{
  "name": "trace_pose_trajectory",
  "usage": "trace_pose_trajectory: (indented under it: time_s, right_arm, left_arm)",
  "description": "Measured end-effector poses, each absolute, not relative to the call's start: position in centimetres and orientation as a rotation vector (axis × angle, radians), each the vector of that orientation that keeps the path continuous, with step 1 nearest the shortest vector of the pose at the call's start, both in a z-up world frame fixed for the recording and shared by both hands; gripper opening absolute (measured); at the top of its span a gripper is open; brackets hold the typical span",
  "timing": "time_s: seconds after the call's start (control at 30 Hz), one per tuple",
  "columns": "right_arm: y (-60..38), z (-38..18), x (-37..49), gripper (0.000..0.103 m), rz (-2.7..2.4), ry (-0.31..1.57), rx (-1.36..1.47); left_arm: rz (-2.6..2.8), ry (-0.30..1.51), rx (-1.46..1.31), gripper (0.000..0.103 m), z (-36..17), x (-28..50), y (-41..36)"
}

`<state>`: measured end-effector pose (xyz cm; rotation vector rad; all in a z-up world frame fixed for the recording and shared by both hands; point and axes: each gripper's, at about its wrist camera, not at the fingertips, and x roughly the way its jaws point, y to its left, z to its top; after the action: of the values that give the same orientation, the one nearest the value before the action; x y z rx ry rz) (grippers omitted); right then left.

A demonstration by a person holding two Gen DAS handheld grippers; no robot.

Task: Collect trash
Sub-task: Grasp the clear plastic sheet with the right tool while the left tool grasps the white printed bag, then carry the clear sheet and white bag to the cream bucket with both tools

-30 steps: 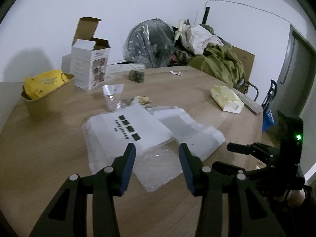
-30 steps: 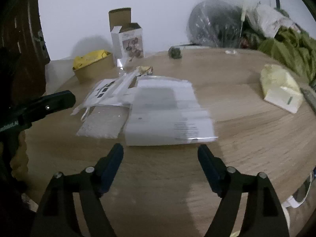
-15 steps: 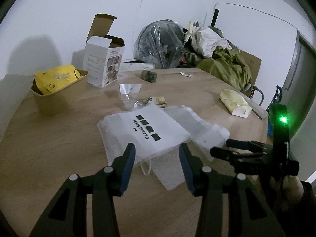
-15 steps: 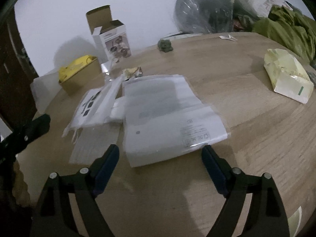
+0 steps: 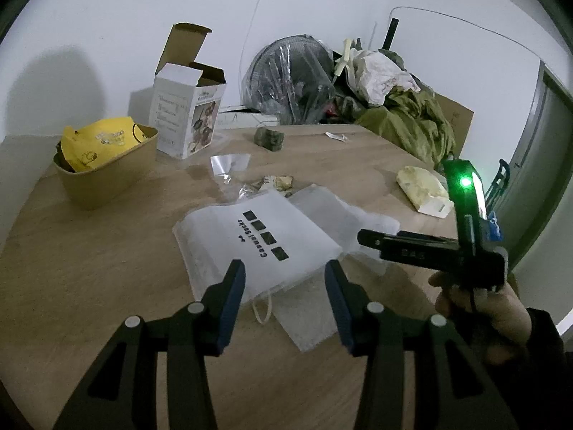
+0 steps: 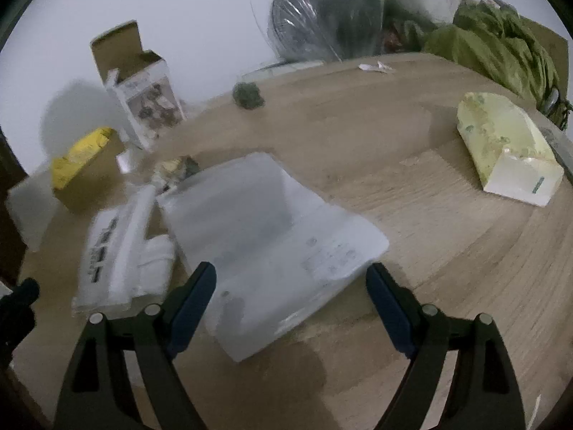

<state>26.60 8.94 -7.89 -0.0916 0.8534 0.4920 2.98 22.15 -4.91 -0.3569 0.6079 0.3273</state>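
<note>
Flat plastic bags lie overlapped on the wooden table. A white printed sock bag [image 5: 258, 247] sits just ahead of my left gripper [image 5: 284, 286], which is open and empty above its near edge. A clear frosted bag [image 6: 272, 243] lies between the fingers of my right gripper [image 6: 292, 295], which is wide open and empty; the sock bag [image 6: 107, 251] is to its left. The right gripper also shows in the left wrist view [image 5: 361, 238], held by a hand. Small crumpled wrappers [image 5: 275, 182] lie beyond the bags.
A brown paper bowl [image 5: 107, 175] with a yellow packet stands far left. An open white carton [image 5: 186, 122], a green lump [image 5: 268, 138], a yellow-white pouch [image 6: 508, 154] at right, and a wrapped fan and clothes heap [image 5: 394, 107] at the back.
Both grippers moved forward and lower toward the bags. The right gripper now straddles the near edge of the clear bag. Both stayed open.
</note>
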Motion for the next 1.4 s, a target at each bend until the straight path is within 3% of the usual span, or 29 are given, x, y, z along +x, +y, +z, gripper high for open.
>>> trace_pose_trajectory:
  time_s: [0.07,0.13,0.3,0.43,0.67,1.1,1.17,1.4]
  right_arm:
    - [9.5,-8.0,26.7,0.075,0.472,0.854,-0.116]
    - [10.1,-8.0,26.8,0.055,0.446,0.844,-0.162]
    - [10.5,-8.1,26.9,0.022,0.416,0.827,-0.229]
    - [9.7,-7.9,27.3,0.008,0.46,0.824,-0.213]
    - [7.9,-6.6,26.5,0.002,0.506,0.747,-0.183]
    - [3.9,-3.2,25.1,0.002,0.535,0.601,-0.112]
    - [3.3,-2.7,24.8,0.002,0.536,0.586,-0.106]
    - [1.7,-1.8,23.6,0.002,0.533,0.564,-0.086]
  left_arm:
    - [0.328,0.608,-0.361,0.046,-4.9,3.1,22.1]
    - [0.324,0.616,-0.364,0.046,-4.9,3.4,22.2]
    - [0.306,0.642,-0.358,0.046,-5.1,4.5,22.1]
    - [0.287,0.676,-0.34,0.052,-5.4,6.2,22.1]
    - [0.257,0.723,-0.321,0.065,-6.5,9.0,21.4]
    - [0.276,0.769,-0.277,0.064,-7.8,10.1,21.0]
    - [0.277,0.779,-0.274,0.047,-8.0,10.1,20.9]
    - [0.28,0.788,-0.252,0.018,-8.2,9.7,20.2]
